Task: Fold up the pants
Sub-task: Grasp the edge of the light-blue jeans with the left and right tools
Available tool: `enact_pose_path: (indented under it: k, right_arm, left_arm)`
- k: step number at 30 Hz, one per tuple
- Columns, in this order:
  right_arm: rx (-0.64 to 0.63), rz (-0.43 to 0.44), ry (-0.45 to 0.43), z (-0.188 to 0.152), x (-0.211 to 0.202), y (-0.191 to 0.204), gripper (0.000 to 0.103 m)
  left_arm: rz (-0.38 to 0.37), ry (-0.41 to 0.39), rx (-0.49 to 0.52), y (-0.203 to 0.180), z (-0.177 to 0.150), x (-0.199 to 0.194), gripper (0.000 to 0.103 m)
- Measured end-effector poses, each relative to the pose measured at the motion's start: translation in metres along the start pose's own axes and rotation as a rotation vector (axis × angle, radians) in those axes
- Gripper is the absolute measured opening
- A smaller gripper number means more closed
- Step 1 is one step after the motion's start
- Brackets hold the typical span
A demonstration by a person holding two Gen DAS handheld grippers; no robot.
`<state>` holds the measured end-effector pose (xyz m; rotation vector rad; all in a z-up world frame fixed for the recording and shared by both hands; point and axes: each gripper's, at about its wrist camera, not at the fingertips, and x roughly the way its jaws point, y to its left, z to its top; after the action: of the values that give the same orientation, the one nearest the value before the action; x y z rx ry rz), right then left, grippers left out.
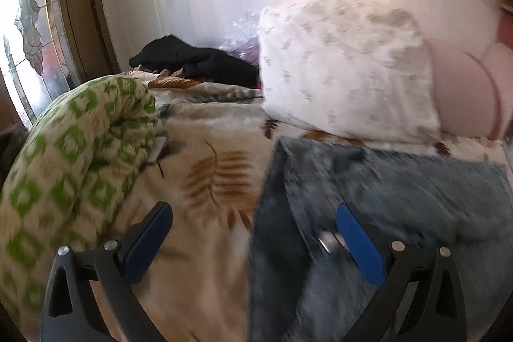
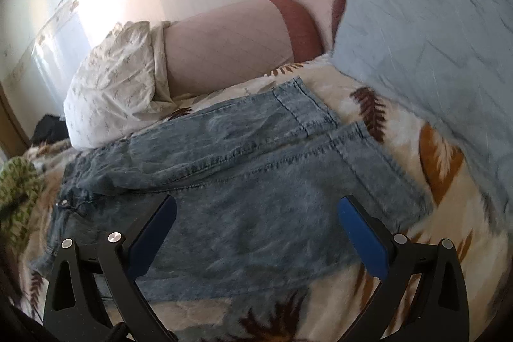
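Note:
Light blue denim pants lie flat on the leaf-patterned bed cover, folded lengthwise with one leg on the other, hems toward the headboard. My right gripper is open and empty, hovering over the middle of the pants. In the left wrist view the pants' waist end with a metal button lies at the right. My left gripper is open and empty, straddling the waist edge, its right finger over the denim.
A white patterned pillow and pink headboard stand behind the pants. A light blue pillow is at right. A green-and-white rolled quilt lies left. Dark clothes sit by the wall.

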<state>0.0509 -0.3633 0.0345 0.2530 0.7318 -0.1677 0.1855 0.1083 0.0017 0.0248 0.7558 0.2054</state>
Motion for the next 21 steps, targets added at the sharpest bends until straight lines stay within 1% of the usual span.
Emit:
enact_pose_path:
  k: [2,3,5,6,8,10,12,14,15,17,18,19,20,21]
  right_arm:
    - [-0.041,0.014,0.012,0.021,0.009,-0.002,0.102]
    - [-0.053,0.024,0.019,0.03,0.014,-0.003,0.102]
    - [-0.094,0.03,0.037,0.055,0.031,-0.004,0.102]
    - [-0.12,0.011,0.051,0.068,0.043,-0.005,0.102]
    - [-0.146,-0.017,0.073,0.088,0.064,-0.01,0.101]
    - [-0.137,-0.02,0.097,0.108,0.085,-0.016,0.1]
    - [-0.117,-0.025,0.11,0.127,0.107,-0.023,0.099]
    - [-0.108,-0.037,0.119,0.141,0.124,-0.029,0.099]
    - [-0.103,-0.039,0.127,0.147,0.133,-0.031,0.099]
    - [-0.094,-0.041,0.142,0.159,0.153,-0.036,0.099]
    - [-0.091,-0.038,0.154,0.164,0.161,-0.038,0.099]
    - [-0.082,-0.036,0.17,0.17,0.172,-0.041,0.099]
    - [-0.07,-0.036,0.183,0.174,0.181,-0.044,0.098]
    - [-0.06,-0.036,0.196,0.178,0.189,-0.047,0.096]
  left_arm:
    - [-0.023,0.063,0.005,0.002,0.02,0.027,0.103]
    - [-0.034,0.109,-0.007,0.004,0.031,0.043,0.103]
    - [-0.062,0.178,-0.055,0.006,0.048,0.071,0.103]
    - [-0.069,0.21,-0.093,0.006,0.055,0.087,0.103]
    - [-0.063,0.23,-0.148,0.004,0.064,0.108,0.102]
    - [-0.092,0.269,-0.152,-0.007,0.069,0.128,0.101]
    - [-0.084,0.309,-0.136,-0.019,0.072,0.148,0.091]
    - [-0.089,0.343,-0.097,-0.032,0.072,0.166,0.079]
    - [-0.089,0.36,-0.083,-0.037,0.072,0.172,0.075]
    - [-0.097,0.374,-0.06,-0.046,0.071,0.181,0.055]
    - [-0.116,0.38,-0.051,-0.049,0.071,0.185,0.049]
    - [-0.141,0.384,-0.045,-0.054,0.071,0.189,0.036]
    - [-0.159,0.388,-0.04,-0.058,0.071,0.193,0.027]
    - [-0.163,0.393,-0.027,-0.062,0.07,0.196,0.025]
